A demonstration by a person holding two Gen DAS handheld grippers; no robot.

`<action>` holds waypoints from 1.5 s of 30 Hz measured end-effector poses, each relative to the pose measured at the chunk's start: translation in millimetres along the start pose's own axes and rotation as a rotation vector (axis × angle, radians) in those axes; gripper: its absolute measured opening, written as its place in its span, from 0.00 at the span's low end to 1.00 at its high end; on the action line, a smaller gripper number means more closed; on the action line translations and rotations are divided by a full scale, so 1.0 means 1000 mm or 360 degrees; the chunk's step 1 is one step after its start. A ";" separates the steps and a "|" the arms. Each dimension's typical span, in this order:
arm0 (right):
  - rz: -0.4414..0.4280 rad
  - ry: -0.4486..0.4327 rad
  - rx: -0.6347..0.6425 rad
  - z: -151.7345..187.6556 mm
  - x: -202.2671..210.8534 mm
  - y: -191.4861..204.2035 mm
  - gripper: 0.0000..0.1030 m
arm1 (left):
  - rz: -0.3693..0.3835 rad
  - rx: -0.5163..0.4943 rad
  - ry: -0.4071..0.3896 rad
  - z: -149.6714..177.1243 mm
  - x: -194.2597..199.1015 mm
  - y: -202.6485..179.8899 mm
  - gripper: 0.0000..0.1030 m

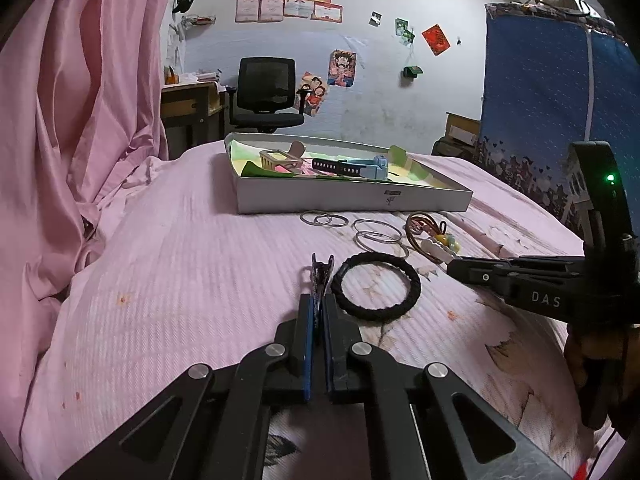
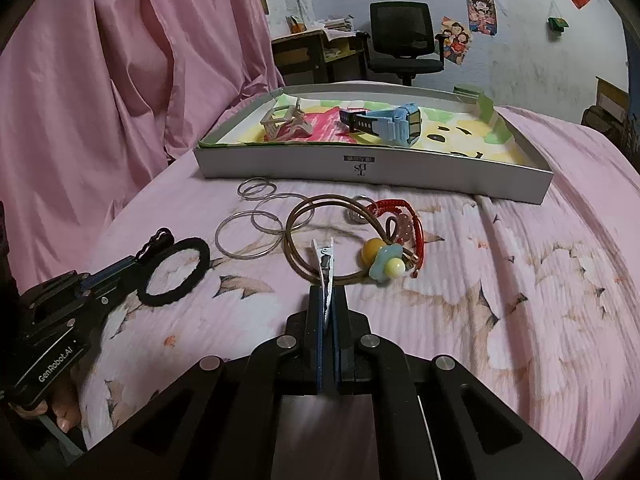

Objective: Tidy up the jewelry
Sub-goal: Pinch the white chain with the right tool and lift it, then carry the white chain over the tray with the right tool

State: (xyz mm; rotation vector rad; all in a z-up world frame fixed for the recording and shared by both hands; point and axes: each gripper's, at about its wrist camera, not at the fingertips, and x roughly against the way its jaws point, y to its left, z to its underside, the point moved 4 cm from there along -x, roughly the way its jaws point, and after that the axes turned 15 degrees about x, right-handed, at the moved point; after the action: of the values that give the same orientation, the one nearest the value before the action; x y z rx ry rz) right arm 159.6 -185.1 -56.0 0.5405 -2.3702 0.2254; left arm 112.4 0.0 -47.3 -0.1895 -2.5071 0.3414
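The left tool [image 1: 318,304] is clamped on a black hair clip [image 1: 320,276], whose toothed end sticks out past the fingertips, just left of a black hair tie [image 1: 376,284] lying on the pink bedspread [image 1: 180,260]. The right tool [image 2: 329,304] is closed on a white hair clip [image 2: 326,260], which pokes out over a loop of brown cord [image 2: 298,216].

Just right of that cord lie a red braided bracelet [image 2: 394,210] and a charm of yellow beads on a pale blue flower [image 2: 384,264]. To the left of the cord rest several thin silver bangles [image 2: 256,220], overlapping one another; how many is hard to count.

Farther off sits a shallow white box [image 2: 372,168], lined with bright printed paper. Inside it lie a beige claw clip [image 2: 286,120] toward the left and a blue watch [image 2: 396,124] near the middle.

A hand [image 2: 60,404] grips the left tool's handle at the near left edge of the right wrist view.
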 end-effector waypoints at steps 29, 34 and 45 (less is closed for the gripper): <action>0.0169 -0.0414 -0.0004 -0.025 0.051 -0.002 0.04 | -0.0122 0.0010 -0.0395 -0.051 0.019 -0.033 0.04; 0.0228 -0.0517 0.0020 -0.049 0.055 -0.008 0.04 | -0.0144 0.0038 -0.0489 -0.079 0.011 -0.038 0.04; 0.0354 -0.0680 0.0067 -0.104 0.041 -0.031 0.04 | -0.0195 0.0005 -0.0643 -0.129 -0.033 -0.041 0.04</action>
State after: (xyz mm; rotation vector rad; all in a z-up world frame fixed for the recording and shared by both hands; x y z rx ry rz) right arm 206.3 -194.4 49.8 0.3698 -2.8508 0.2828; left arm 212.1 -20.6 48.5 0.0406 -2.8990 0.3630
